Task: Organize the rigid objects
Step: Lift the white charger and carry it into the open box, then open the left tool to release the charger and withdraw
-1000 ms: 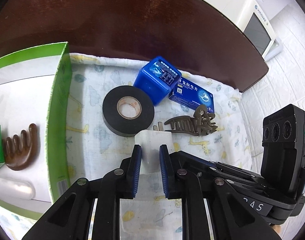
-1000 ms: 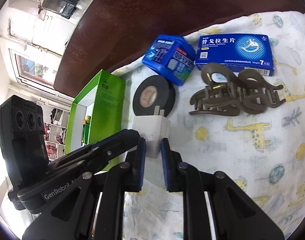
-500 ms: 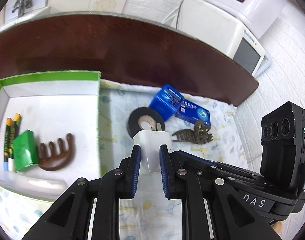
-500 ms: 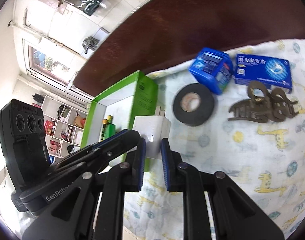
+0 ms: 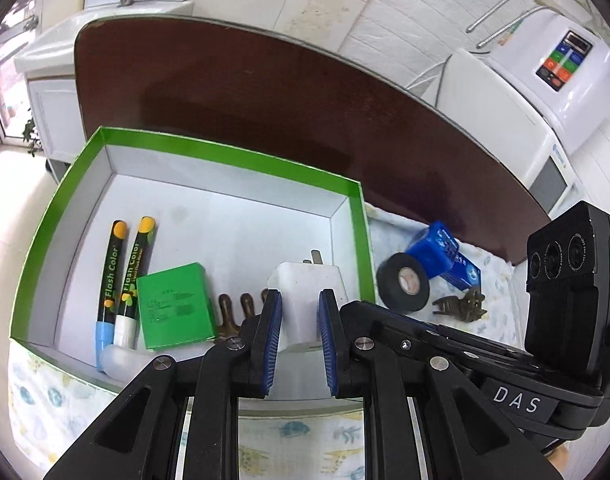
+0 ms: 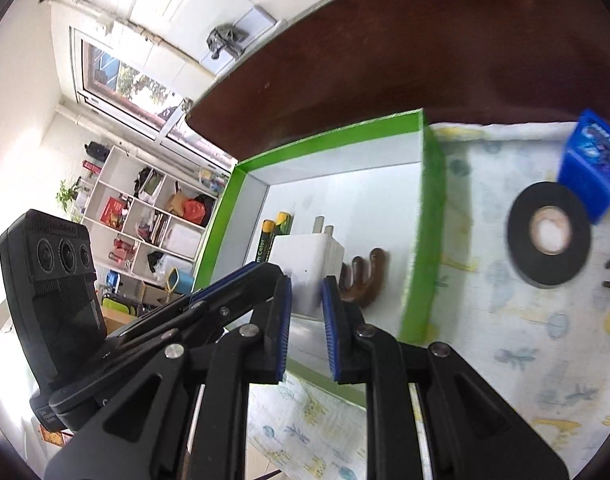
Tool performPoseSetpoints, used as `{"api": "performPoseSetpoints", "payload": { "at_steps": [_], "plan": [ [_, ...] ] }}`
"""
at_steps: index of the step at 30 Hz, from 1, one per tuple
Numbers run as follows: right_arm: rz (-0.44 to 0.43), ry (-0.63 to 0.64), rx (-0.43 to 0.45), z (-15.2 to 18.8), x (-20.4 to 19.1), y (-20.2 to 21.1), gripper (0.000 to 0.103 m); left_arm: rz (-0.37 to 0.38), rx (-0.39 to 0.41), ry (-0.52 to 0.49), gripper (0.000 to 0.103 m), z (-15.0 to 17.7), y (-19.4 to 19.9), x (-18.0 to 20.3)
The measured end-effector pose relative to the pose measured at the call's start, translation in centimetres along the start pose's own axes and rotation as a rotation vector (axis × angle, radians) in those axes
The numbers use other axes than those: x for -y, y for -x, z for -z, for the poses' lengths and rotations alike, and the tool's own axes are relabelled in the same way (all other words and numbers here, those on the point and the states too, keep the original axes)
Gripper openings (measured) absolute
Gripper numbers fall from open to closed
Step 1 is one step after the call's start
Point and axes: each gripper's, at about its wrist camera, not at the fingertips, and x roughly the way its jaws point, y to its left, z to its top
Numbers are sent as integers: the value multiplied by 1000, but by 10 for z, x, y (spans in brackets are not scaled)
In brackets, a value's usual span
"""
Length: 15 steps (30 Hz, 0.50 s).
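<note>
A white charger plug [image 5: 305, 284] hangs above the inside of the green-rimmed box [image 5: 233, 156], near its right wall. My left gripper [image 5: 299, 300] is shut on it, blue pads on both sides. In the right wrist view the same charger [image 6: 305, 256] sits between the pads of my right gripper [image 6: 307, 284], also shut on it, over the box [image 6: 329, 136]. The two grippers lie side by side. In the box lie two markers [image 5: 123, 272], a small green box [image 5: 173, 300], a brown comb [image 5: 237, 308] and a white tube [image 5: 121, 360].
On the patterned cloth right of the box lie a black tape roll [image 5: 403, 282], a blue cube box [image 5: 435, 250], a flat blue box [image 5: 467, 272] and a brown hair claw [image 5: 463, 304]. A dark wooden table edge runs behind, with white appliances beyond it.
Both grippers carried the charger left from the cloth beside the tape roll, rising slightly, to over the inside of the green box. Their grip stayed the same.
</note>
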Motion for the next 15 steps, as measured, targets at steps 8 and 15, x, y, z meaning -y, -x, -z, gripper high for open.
{"api": "performPoseSetpoints", "payload": {
  "at_steps": [8,15],
  "plan": [
    [22,2,-35,-5,1,-24,10,67,-83,50,12,2,-30,-26],
    [46,12,-5,-5,6,-5,10,43,-57,-4,12,1,-27,-8]
  ]
}}
